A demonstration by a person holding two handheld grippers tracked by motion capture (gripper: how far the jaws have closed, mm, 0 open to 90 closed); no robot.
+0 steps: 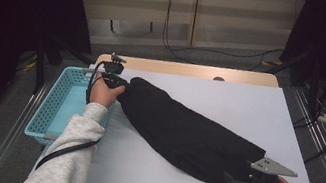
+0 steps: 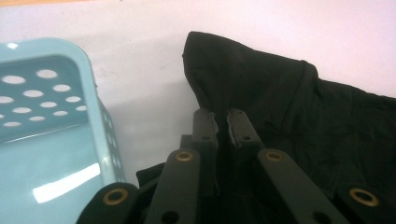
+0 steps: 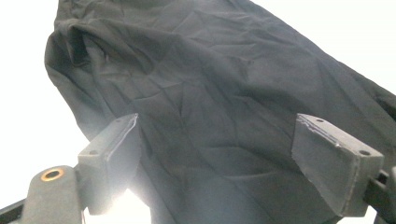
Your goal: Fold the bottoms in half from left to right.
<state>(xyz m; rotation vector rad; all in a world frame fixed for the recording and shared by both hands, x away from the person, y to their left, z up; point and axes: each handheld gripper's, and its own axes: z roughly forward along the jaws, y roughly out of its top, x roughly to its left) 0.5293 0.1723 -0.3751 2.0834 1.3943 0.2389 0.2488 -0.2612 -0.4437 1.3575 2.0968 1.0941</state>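
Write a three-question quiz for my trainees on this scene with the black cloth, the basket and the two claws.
1. True or false: the left claw is shut on the black cloth.
2. Which describes the right claw? A) clamped on the basket B) open, jaws apart over the cloth C) shut on nothing
3. Fill in: the blue basket sits at the table's ____ edge in the high view.

Key: 1 true; 2 B; 3 left.
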